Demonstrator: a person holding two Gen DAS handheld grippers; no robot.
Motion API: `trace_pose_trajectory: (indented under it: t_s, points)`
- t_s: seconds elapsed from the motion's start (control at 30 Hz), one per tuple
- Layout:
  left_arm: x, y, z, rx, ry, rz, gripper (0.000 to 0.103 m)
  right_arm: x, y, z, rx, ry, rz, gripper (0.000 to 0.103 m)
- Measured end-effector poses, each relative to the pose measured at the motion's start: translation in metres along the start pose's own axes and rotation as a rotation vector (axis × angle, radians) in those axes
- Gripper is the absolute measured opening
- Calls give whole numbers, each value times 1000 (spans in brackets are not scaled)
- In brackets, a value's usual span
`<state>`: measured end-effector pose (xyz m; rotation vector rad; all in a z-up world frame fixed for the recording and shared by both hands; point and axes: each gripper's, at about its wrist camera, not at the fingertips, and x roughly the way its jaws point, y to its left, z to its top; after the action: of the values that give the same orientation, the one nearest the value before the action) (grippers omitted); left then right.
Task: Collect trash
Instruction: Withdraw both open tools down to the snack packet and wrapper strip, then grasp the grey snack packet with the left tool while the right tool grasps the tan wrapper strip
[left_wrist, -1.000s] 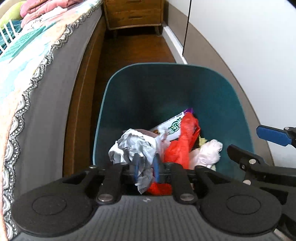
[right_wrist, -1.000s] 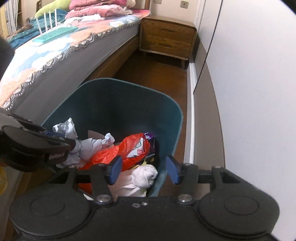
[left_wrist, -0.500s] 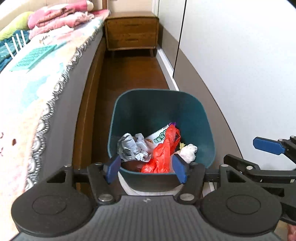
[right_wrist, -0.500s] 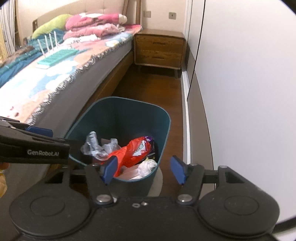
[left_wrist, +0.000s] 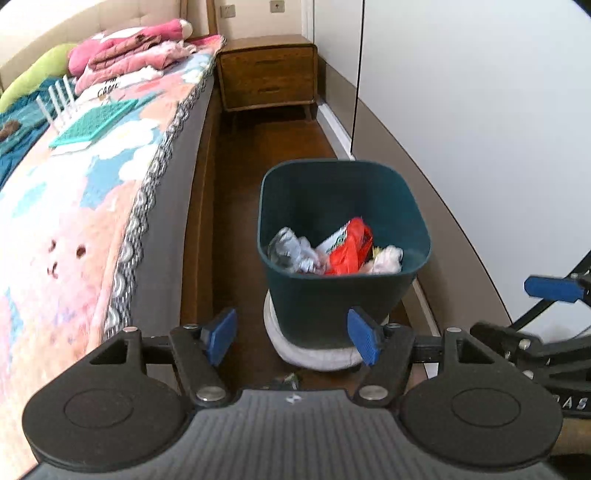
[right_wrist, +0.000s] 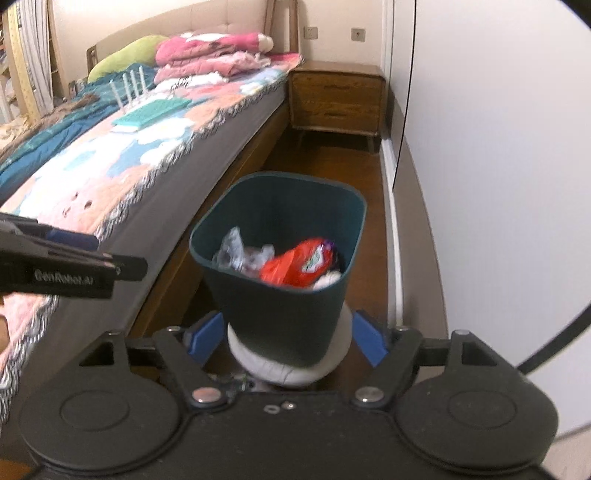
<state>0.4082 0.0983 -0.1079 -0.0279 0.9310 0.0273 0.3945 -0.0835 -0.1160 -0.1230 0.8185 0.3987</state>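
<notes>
My left gripper (left_wrist: 293, 336) is matte black plastic, with two fingers (left_wrist: 221, 334) faced in blue ribbed pads. Silver screws sit at each finger's pivot, and two round black discs flank a grey ribbed housing at six o'clock. My right gripper (right_wrist: 287, 339) is built alike: blue pads, black linkage arms, silver pivot screws, twin discs, and a smooth black body with two small washers. White lettering reading GenRobot.AI runs along my left gripper's side at nine o'clock in the right view. A black cable curves at four o'clock.

bin (left_wrist: 343, 295): matt plastic | nightstand (left_wrist: 267, 72): smooth wood | bedspread (left_wrist: 74, 192): cloth
</notes>
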Motion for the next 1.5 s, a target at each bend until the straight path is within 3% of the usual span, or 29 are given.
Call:
trace_pose_trajectory:
  t_s: [0.13, 0.4, 0.7, 0.9, 1.0, 1.3, 1.5]
  points:
    - [11, 7, -21, -18, 22, -19, 81, 16, 5, -23, 0, 44, 25, 84]
    - [74, 17, -62, -45, 139, -17, 86, 76, 11, -73, 32, 158, 46, 101]
    - [189, 19, -114, -66, 359, 10, 86, 175, 17, -123, 45, 340, 68, 102]
    - [269, 15, -139, -48, 453, 40, 86, 242, 15, -156, 1, 451, 84, 101]
    - [305, 13, -152, -4, 469, 86, 86, 274, 13, -177, -8, 510, 86, 101]
    - [404, 6, -184, 199, 490, 116, 86, 359, 23, -235, -40, 634, 119, 96]
    - [449, -2, -208, 355, 496, 91, 86, 391, 44, -274, -71, 682, 151, 93]
